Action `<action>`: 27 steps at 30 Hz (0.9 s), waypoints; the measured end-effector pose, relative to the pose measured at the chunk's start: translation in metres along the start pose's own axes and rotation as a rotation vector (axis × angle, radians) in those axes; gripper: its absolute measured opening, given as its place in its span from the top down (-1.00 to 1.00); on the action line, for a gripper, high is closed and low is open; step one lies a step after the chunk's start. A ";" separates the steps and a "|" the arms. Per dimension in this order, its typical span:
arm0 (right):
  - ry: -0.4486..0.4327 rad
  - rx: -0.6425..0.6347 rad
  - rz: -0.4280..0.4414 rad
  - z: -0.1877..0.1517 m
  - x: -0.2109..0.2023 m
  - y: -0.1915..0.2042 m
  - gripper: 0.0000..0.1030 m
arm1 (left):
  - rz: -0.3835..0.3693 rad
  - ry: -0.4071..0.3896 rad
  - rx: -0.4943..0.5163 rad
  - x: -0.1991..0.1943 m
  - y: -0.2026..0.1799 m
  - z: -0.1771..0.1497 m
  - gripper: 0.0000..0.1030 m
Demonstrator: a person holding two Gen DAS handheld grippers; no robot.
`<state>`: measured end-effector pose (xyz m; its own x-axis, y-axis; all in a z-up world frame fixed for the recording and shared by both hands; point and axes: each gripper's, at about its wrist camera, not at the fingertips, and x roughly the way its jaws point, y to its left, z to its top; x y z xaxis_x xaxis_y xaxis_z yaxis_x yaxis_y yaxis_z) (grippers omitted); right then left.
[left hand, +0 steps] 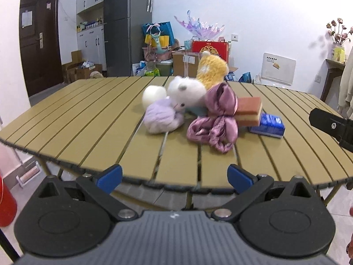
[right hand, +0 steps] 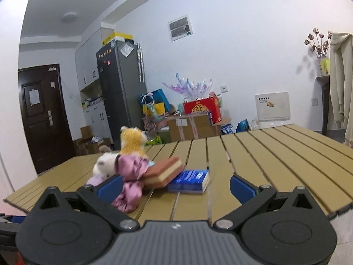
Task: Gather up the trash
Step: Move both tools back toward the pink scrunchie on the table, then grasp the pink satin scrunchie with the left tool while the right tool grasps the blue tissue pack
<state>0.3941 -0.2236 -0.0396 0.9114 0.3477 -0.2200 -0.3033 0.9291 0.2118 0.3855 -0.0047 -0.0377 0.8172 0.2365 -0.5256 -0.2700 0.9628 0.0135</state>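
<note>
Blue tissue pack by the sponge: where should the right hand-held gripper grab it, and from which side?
Take the blue tissue pack across its short width at the free near-right end, coming in low from the table edge. It lies flat, and the sponge leans on its left end. The right hand-held gripper is open and facing it.

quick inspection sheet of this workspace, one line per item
surface: tan slatted table, gaps between the slats
job's things: pink crumpled cloth; orange-and-yellow sponge leaning on a blue packet; which count as trash cannot be told
clutter: white plush, yellow plush, lilac fluffy item, all bunched mid-table
grippers: left claw open, before the near table edge; right claw open, facing the sponge and packet, holding nothing
cables: nothing seen
surroundings: grey fridge, dark door, boxes and gift bags by the wall
</note>
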 end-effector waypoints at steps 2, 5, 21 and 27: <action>0.000 0.010 0.000 0.005 0.009 -0.008 -1.00 | 0.007 -0.006 0.015 0.009 -0.009 0.007 -1.00; -0.004 -0.026 -0.057 0.010 0.025 -0.014 -1.00 | 0.006 -0.014 0.037 0.021 -0.021 0.015 -1.00; 0.059 0.076 -0.063 0.001 0.114 -0.044 -1.00 | 0.025 -0.019 0.111 0.096 -0.061 0.038 -1.00; 0.070 0.067 -0.060 -0.004 0.125 -0.048 -1.00 | 0.004 -0.012 0.094 0.114 -0.062 0.042 -0.79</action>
<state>0.5211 -0.2246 -0.0816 0.9051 0.3015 -0.3000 -0.2268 0.9388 0.2592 0.5170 -0.0318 -0.0626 0.8223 0.2413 -0.5153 -0.2247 0.9697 0.0954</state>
